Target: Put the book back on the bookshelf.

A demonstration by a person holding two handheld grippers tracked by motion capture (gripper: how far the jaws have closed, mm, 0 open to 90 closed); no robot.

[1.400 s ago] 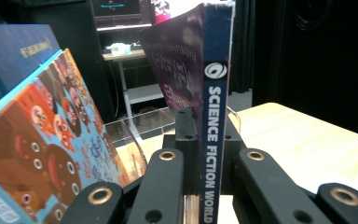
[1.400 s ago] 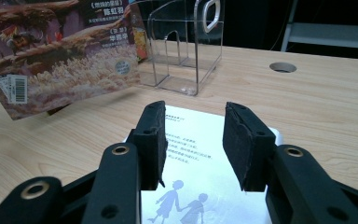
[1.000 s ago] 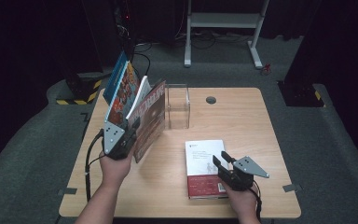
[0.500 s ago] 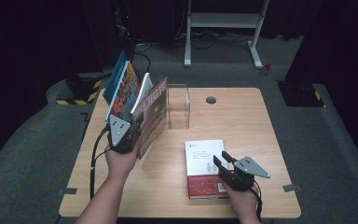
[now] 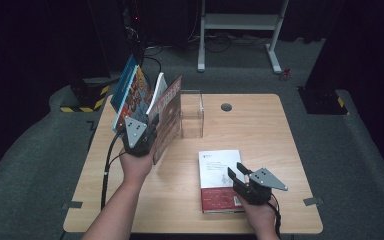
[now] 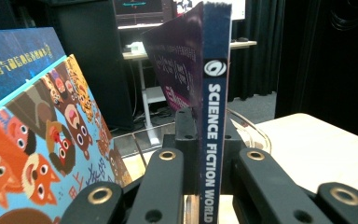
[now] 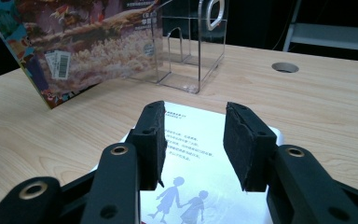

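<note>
My left gripper (image 5: pixel 149 132) is shut on the spine of a paperback, Science Fiction World (image 6: pixel 213 140), and holds it upright at the table's left, tilted toward the other books (image 5: pixel 168 116). Its back cover (image 7: pixel 84 42) faces the right gripper view. A white and red book (image 5: pixel 219 176) lies flat near the front edge. My right gripper (image 5: pixel 236 171) hovers open just over that book's near end, with the white cover (image 7: pixel 200 182) between and below its pads (image 7: pixel 154 135).
A clear acrylic book stand (image 5: pixel 192 114) sits mid-table behind the held paperback. A blue book (image 5: pixel 124 89), a cartoon-animal book (image 6: pixel 42 154) and a white one (image 5: pixel 157 90) lean at the left edge. A cable hole (image 5: pixel 226 106) lies farther back.
My left gripper has carried the paperback a little forward and to the right, toward the clear stand. The right gripper has stayed over the flat book.
</note>
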